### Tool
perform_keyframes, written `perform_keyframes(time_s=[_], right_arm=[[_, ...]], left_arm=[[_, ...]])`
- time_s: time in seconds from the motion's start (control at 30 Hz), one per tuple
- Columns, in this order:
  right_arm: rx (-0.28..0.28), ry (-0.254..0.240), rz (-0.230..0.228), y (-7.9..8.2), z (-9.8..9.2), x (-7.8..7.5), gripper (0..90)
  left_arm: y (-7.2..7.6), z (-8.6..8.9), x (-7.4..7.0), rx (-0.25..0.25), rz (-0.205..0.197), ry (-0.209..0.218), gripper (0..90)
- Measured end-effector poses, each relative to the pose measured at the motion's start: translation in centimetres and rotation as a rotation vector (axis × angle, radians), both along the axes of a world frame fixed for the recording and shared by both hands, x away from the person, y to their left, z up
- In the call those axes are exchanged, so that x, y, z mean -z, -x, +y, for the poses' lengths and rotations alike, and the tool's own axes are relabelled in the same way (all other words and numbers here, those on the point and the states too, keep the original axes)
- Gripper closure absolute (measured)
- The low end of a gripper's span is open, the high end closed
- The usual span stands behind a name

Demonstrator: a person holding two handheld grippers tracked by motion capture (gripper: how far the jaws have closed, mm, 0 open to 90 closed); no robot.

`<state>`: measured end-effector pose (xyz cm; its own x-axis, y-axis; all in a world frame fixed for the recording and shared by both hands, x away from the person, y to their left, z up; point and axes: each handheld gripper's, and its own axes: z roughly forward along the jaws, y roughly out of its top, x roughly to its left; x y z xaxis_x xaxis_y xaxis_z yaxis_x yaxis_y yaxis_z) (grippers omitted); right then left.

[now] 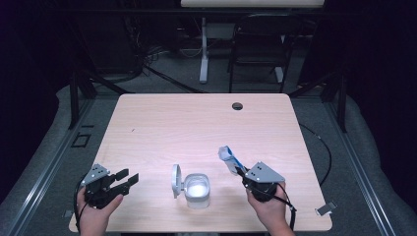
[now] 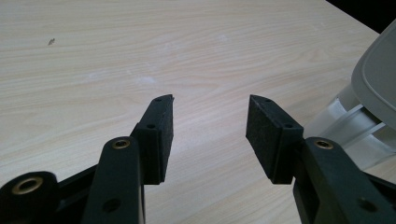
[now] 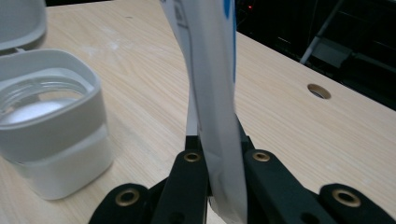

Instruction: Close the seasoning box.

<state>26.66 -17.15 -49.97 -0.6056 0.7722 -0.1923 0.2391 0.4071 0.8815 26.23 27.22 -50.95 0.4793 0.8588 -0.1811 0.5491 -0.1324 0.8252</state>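
Note:
A white square container [image 1: 197, 189] stands near the table's front edge with its hinged lid [image 1: 175, 181] swung open to the left; white powder shows inside [image 3: 37, 112]. My right gripper [image 1: 242, 172] is shut on a white and blue packet [image 1: 229, 157] that sticks up and to the left of its jaws, just right of the container. In the right gripper view the packet [image 3: 210, 93] rises between the two black jaws. My left gripper [image 1: 129, 179] is open at the front left with nothing between its pads [image 2: 161, 126], and the container's lid [image 2: 376, 84] lies off to its right.
The wooden table [image 1: 196, 123] has a cable hole [image 1: 237, 105] near its far edge. A chair [image 1: 258, 49] and a table leg [image 1: 203, 49] stand on the floor behind. A black cable [image 1: 324, 152] hangs off the right side.

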Motion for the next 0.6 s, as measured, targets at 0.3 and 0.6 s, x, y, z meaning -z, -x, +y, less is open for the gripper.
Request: perform_keyframes(time_s=[0.3,0.6], right_arm=[[0.087,-0.062,0.021,0.1,-3.5,1.1,89.7],[0.138,-0.113,0.050,-0.3,-5.1,2.4,89.7]], left_arm=[[0.0,-0.7,0.1,0.012,0.006,-0.013,52.3],[0.0,-0.7,0.2,0.014,0.003,-0.016,51.9]])
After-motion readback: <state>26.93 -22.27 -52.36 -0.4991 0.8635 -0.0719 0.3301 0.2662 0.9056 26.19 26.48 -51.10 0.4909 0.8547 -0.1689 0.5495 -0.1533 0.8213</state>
